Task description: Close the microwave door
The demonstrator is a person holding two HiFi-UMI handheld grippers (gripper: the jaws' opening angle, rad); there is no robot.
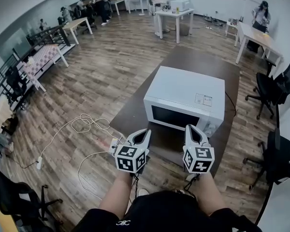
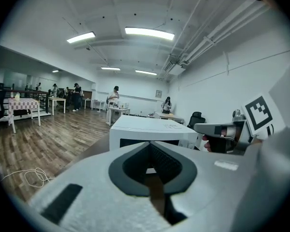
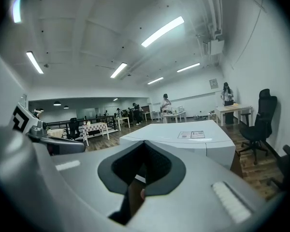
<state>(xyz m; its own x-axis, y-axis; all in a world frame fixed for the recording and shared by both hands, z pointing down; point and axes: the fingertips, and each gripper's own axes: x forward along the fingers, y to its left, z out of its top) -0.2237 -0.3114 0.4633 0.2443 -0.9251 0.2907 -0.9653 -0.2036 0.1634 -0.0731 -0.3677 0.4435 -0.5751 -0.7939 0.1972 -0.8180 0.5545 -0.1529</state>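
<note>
A white microwave [image 1: 186, 96] stands on a dark brown table [image 1: 198, 62], its dark-windowed door [image 1: 175, 116] lying flush with the front. Both grippers hover side by side in front of it, near the table's front edge and apart from the door. My left gripper [image 1: 144, 132] is shut with nothing in it, and so is my right gripper [image 1: 191, 128]. In the left gripper view the microwave [image 2: 145, 132] shows beyond the closed left gripper [image 2: 152, 147], with the right gripper [image 2: 222, 129] off to the side. In the right gripper view the microwave [image 3: 183, 139] lies past the closed right gripper [image 3: 144, 146].
A white cable [image 1: 87, 124] and power strip [image 1: 39, 163] lie on the wooden floor to the left. Black office chairs [image 1: 273, 86] stand at the right, another chair [image 1: 14, 197] at the lower left. White tables [image 1: 176, 14] and people are far behind.
</note>
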